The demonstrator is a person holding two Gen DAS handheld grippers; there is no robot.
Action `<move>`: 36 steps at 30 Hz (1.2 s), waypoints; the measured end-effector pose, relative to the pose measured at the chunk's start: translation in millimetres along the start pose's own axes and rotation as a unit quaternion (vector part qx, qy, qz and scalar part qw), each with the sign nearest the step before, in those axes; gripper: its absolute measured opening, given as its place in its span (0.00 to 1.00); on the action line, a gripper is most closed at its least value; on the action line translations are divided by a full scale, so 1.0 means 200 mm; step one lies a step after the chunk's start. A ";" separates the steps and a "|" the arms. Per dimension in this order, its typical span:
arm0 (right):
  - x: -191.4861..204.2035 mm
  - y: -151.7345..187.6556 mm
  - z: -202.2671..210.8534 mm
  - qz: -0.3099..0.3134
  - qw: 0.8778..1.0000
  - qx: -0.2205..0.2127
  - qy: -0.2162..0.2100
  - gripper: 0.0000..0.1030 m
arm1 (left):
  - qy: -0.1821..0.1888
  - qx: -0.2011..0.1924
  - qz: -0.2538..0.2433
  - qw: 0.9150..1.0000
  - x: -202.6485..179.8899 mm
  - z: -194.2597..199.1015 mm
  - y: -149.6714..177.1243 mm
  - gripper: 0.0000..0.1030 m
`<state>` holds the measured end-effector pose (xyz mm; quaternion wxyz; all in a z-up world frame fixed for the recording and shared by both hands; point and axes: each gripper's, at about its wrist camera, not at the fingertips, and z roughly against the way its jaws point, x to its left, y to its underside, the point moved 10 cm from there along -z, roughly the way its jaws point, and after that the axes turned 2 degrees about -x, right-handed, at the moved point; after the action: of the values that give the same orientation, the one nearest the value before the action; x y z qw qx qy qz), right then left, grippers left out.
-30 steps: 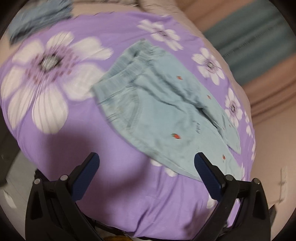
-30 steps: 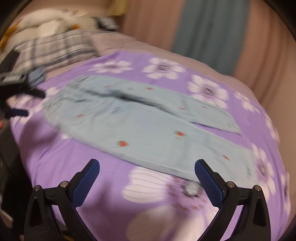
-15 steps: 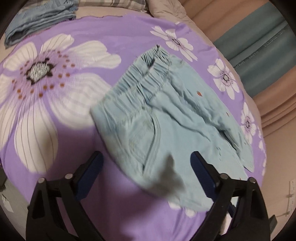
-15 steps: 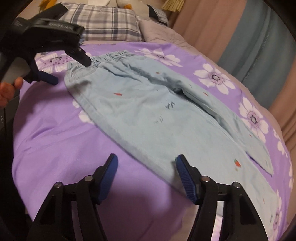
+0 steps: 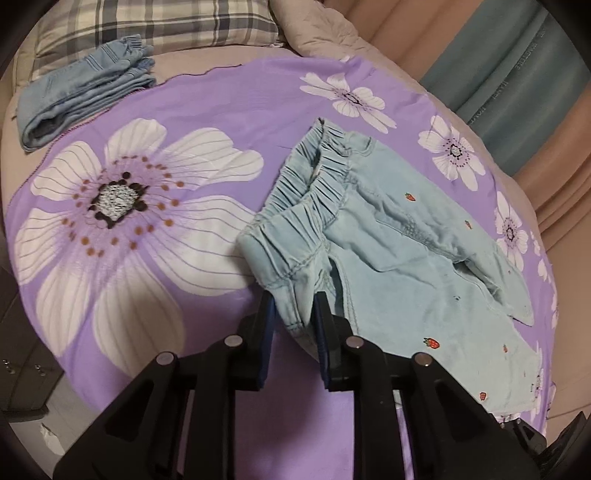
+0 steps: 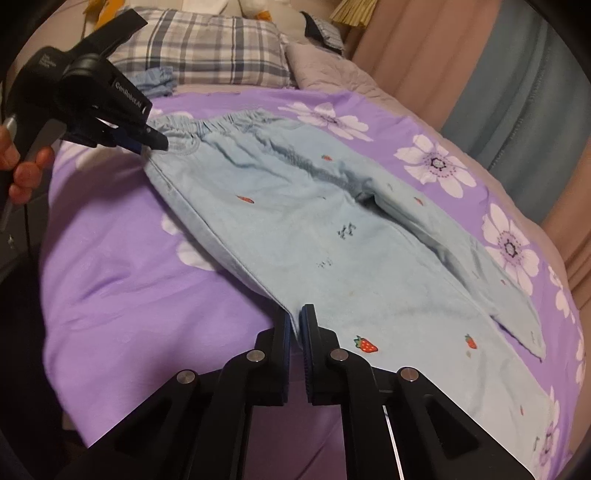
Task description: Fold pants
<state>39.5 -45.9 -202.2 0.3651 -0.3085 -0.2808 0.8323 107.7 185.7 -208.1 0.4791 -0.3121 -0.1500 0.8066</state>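
Light blue pants [image 5: 399, 258] with small strawberry prints lie spread on a purple flowered bedsheet [image 5: 166, 110]. My left gripper [image 5: 295, 310] is shut on the near corner of the elastic waistband. In the right wrist view the pants [image 6: 332, 229] run from the waistband at upper left to the legs at lower right. My right gripper [image 6: 294, 325] is shut on the near side seam of the pants leg. The left gripper [image 6: 155, 142] shows there too, pinching the waistband corner.
A folded blue denim garment [image 5: 85, 88] lies at the sheet's far left edge, by a plaid pillow [image 5: 159, 26]. Curtains [image 6: 517, 74] hang to the right. The bed's edge drops off at the near left.
Both grippers moved in toward the pants and went from open to shut, the left on the waistband corner, the right on the near leg seam.
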 end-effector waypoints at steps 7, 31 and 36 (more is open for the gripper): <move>-0.07 0.03 -0.02 -0.106 0.992 0.029 -0.053 0.19 | -0.053 0.008 -0.026 0.998 0.09 0.11 0.03 0.46; -1.43 1.05 0.24 -0.474 0.855 0.118 0.174 0.00 | -0.017 0.033 -0.188 0.982 -0.23 -0.18 0.09 0.55; -1.43 0.98 0.32 -0.471 0.852 0.110 0.201 0.25 | -0.025 0.022 -0.184 0.982 -0.23 -0.16 0.03 0.72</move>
<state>63.1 -397.1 -207.9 0.7936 -0.2576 -0.2193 0.5058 139.3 141.1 -219.8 0.6225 -0.2483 -0.1991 0.7150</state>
